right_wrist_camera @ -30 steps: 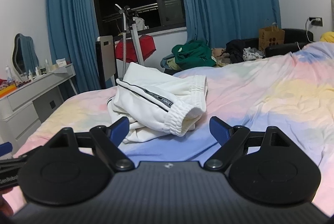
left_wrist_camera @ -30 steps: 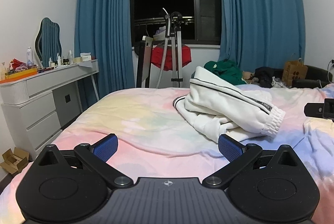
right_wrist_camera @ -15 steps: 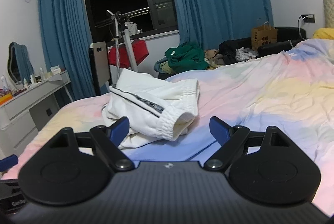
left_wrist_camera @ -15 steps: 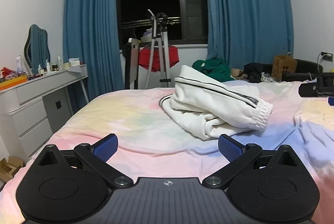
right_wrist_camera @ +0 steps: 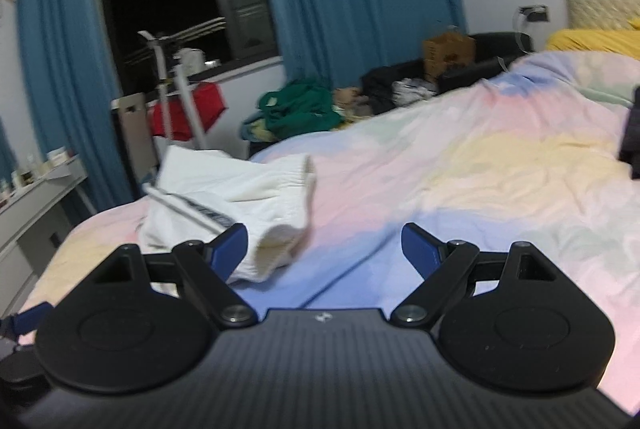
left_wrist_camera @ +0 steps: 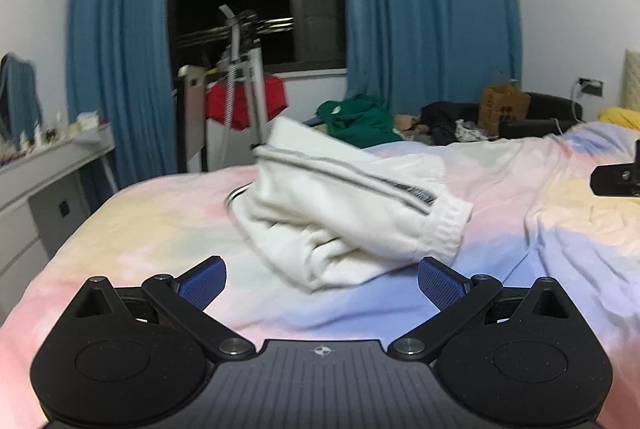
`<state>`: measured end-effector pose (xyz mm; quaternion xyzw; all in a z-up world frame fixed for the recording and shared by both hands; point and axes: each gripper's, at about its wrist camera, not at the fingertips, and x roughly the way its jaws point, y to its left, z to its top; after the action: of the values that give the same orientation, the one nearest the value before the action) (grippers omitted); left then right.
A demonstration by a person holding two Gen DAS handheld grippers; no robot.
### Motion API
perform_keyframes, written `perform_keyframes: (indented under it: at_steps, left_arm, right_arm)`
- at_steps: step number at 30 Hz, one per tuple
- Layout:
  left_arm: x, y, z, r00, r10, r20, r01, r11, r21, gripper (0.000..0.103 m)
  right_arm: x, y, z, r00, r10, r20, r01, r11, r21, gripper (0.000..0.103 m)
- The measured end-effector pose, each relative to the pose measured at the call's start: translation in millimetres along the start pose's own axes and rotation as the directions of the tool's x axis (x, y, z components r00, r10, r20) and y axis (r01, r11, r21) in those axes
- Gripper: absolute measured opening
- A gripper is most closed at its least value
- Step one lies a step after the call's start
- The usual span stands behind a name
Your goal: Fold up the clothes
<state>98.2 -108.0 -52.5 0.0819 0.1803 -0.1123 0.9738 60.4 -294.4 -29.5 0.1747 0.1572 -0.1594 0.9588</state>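
A white garment with a dark side stripe (left_wrist_camera: 344,205) lies folded in a bundle on the pastel tie-dye bedspread (left_wrist_camera: 560,229). My left gripper (left_wrist_camera: 322,279) is open and empty, just short of the bundle's near edge. In the right wrist view the same garment (right_wrist_camera: 240,205) lies ahead to the left. My right gripper (right_wrist_camera: 324,249) is open and empty, with its left finger (right_wrist_camera: 230,245) in front of the garment's ribbed cuff. The right gripper's tip shows at the right edge of the left wrist view (left_wrist_camera: 616,181).
A heap of green and dark clothes (left_wrist_camera: 360,121) lies beyond the bed's far edge, with a brown paper bag (left_wrist_camera: 504,105). A stand with a red cloth (left_wrist_camera: 244,101) stands by the window. A white dresser (left_wrist_camera: 40,181) stands at the left. A yellow blanket (right_wrist_camera: 592,39) lies at the headboard.
Both views have swung to the right and moved closer to the garment, which now looks larger. Both grippers stay open and empty. The garment has not moved.
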Motion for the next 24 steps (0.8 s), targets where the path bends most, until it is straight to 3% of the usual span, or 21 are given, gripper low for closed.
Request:
perform_keyframes:
  at_steps: [5,8,12,16,19,21,24]
  left_arm:
    - [39,-38,4,0.989,-0.147,0.003,0.146,0.987,0.072,0.1]
    - [63,-62,5,0.982,-0.187,0.005,0.185,0.977,0.109,0.1]
    - [96,-91,5,0.991,-0.135,0.018,0.13,0.976,0.177,0.098]
    - [138,-106,7,1.0,-0.02,0.011,0.018,0.986,0.165,0.09]
    - [162,-104,10,0.999,0.053,0.002,-0.053,0.994,0.1,0.087]
    - [168,-100,13,1.0,0.009,0.019,-0.01,0.998,0.067,0.067]
    - [161,-90,21,0.998,-0.032,0.061,0.029,0.998,0.052,0.053]
  right_arm:
    - [8,-30,7,0.999,-0.028,-0.023,0.031,0.992,0.124,0.085]
    - [11,-45,7,0.999,-0.018,-0.047,0.027,0.979,0.202,0.085]
    - [19,-53,4,0.997,-0.039,-0.067,0.055,0.966,0.254,0.085]
    - [34,-58,-4,0.994,-0.046,-0.104,0.074,0.956,0.283,0.085]
    - [48,-60,-6,0.991,-0.054,-0.126,0.088,0.955,0.285,0.085]
    - [55,-61,-8,0.989,-0.061,-0.137,0.098,0.953,0.285,0.085]
    - [60,-63,-10,0.987,-0.063,-0.148,0.104,0.951,0.29,0.085]
